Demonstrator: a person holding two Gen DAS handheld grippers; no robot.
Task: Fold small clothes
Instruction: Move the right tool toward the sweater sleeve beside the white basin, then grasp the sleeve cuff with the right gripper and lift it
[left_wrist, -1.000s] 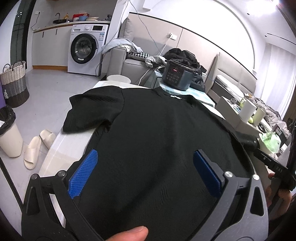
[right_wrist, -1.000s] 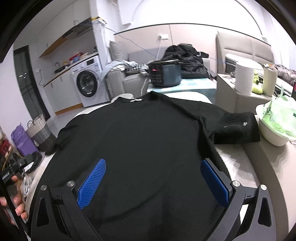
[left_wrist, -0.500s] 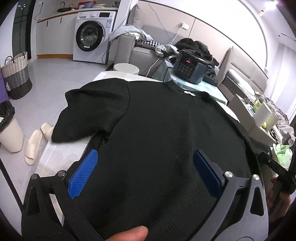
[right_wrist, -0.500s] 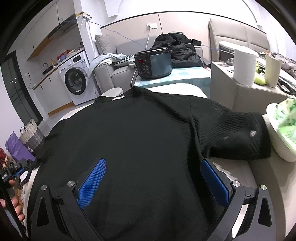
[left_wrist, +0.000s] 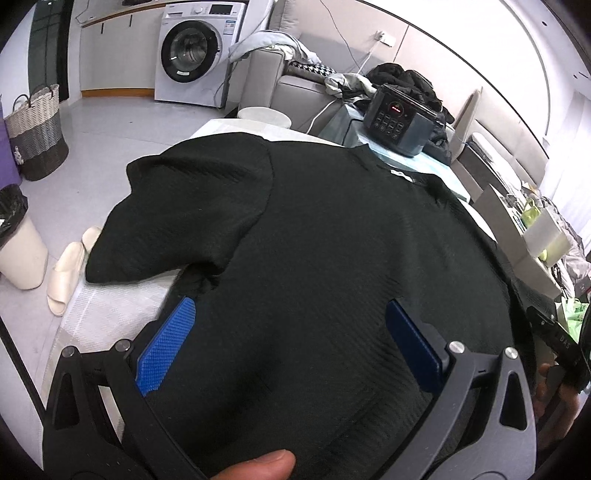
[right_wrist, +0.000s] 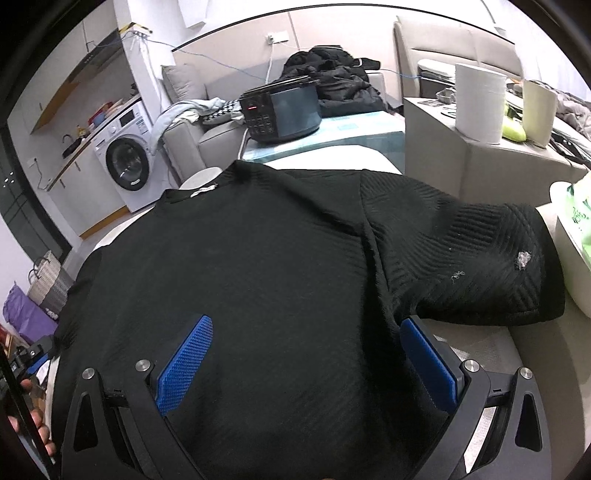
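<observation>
1. Left wrist cam: sits low, very near the black shirt (left_wrist: 332, 258), looks fwd toward the washer (left_wrist: 195, 51).
2. Right wrist cam: same, looks fwd.
3. Both see shirt, washer, cooker (right_wrist: 282, 109).

A shirt (left_wrist: 332, 258) is spread across the desk (left_wrist: 99, 314) with its collar at the far end (nearest the cooker (left_wrist: 399, 125)), one sleeve laid out to each side, and slippers (left_wrist: 68, 266) are left on the floor beside the desk.
</observation>
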